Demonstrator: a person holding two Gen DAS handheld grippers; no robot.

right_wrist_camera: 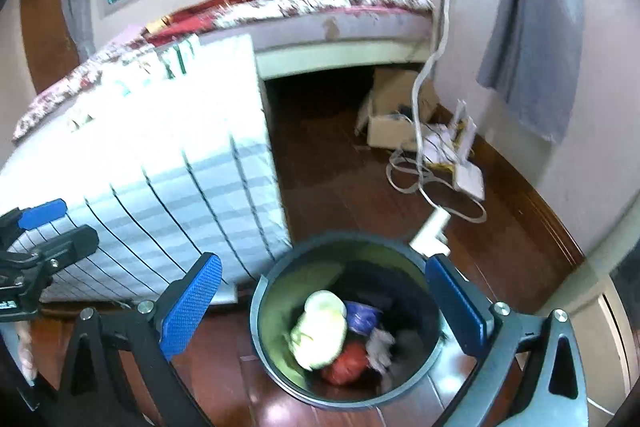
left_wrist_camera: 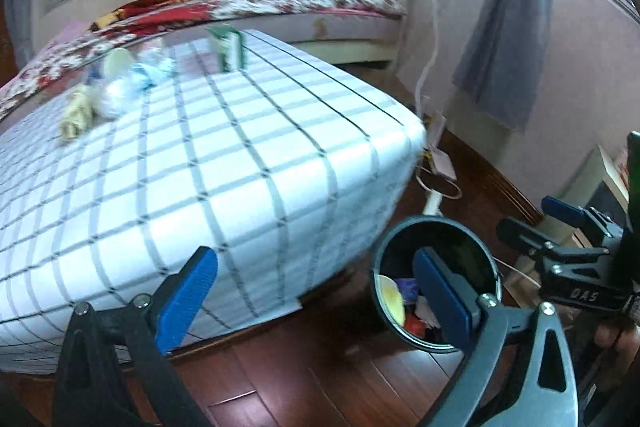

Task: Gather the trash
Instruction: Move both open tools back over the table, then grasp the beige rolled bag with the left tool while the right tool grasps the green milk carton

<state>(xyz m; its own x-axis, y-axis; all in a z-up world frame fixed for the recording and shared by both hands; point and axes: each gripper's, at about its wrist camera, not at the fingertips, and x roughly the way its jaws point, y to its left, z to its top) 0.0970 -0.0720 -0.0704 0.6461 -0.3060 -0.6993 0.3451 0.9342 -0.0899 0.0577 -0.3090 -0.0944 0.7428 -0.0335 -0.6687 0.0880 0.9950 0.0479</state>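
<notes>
Partway through imo. The trash bin on the wood floor, right by the corner of the counter w/ the checked cloth, already has stuff in it: a pale yellow-green lump, something red, a blue-purple bit, some grey/white scraps.

Left gripper has its fingers spread wide, nothing between them; it sits over the counter edge w/ the bin just past one finger. Right gripper is the same deal, fingers wide apart and empty, straddling the bin from above.

Still left: a cluster on the far side of the counter — a yellowish crumpled wad, whitish-blue crinkly plastic, a pale round thing, plus a green-white carton standing upright. All blurry so can't say exactly what they are. Looks light and crushable tho, prob easy grabs.
</notes>
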